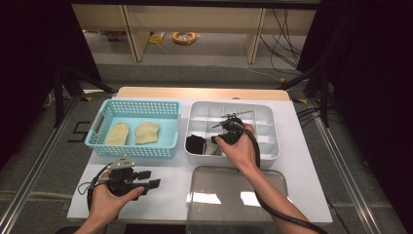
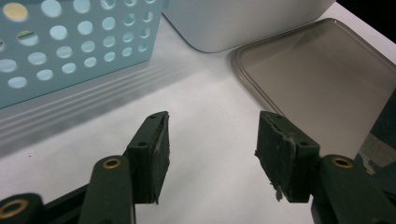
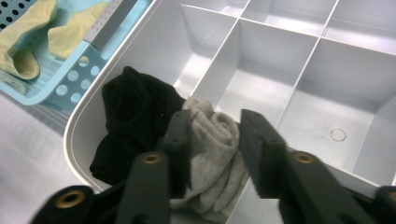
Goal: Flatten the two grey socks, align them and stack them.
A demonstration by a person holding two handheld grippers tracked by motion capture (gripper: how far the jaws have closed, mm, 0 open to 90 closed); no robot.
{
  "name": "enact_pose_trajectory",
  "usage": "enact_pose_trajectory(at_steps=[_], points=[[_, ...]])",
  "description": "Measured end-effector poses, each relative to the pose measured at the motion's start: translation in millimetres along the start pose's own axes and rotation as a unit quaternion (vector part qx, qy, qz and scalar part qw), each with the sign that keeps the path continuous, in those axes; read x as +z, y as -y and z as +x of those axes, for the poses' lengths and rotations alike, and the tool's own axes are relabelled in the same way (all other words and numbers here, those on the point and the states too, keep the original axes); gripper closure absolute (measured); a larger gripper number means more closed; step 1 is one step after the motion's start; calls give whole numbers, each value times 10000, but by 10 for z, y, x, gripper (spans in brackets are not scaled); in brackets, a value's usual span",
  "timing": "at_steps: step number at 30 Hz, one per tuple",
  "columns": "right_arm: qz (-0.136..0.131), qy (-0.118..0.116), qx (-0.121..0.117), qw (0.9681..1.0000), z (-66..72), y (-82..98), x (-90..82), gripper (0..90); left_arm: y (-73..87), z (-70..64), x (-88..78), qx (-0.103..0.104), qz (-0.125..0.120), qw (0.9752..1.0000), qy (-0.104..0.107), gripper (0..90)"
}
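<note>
Rolled grey fabric sock, soft and light beside the black sock, sits between the right gripper's half-open jaws; pinch its thick middle.

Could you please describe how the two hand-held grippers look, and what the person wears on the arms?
The left gripper and the right gripper are black, each with two flat jaws, dark worn pads and brass-coloured rivets at the joints. A grey three-cornered plate sits on top of the left one. A black cable trails from the right gripper along the forearm. Both forearms are bare, with no sleeves in view.
</note>
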State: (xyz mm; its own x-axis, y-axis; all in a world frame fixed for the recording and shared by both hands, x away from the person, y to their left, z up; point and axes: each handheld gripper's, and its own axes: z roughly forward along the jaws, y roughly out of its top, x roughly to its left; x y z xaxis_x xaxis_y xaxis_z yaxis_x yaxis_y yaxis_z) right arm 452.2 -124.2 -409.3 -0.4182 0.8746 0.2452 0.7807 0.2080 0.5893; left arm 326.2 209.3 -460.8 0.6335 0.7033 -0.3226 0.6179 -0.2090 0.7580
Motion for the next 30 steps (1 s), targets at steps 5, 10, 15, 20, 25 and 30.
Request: enact_pose_trajectory(at_steps=[5,10,15,20,25,30], points=[[20,-50,-142,9999,-10,16,42,812,3,7,-1,-7,-20,10000,-35,441],[223,137,-377,9989,-3,65,134,827,2,6,-2,4,16,10000,-26,442],[334,271,-429,9982,25,85,188,827,4,5,1,12,15,10000,-29,443],[459,478,-505,9965,68,77,236,818,5,5,1,15,22,10000,-3,447],[364,331,-458,9977,57,81,211,757,13,20,-2,-11,7,10000,-59,448],[17,160,-446,9989,57,85,66,710,5,14,3,-16,-17,10000,-29,421]])
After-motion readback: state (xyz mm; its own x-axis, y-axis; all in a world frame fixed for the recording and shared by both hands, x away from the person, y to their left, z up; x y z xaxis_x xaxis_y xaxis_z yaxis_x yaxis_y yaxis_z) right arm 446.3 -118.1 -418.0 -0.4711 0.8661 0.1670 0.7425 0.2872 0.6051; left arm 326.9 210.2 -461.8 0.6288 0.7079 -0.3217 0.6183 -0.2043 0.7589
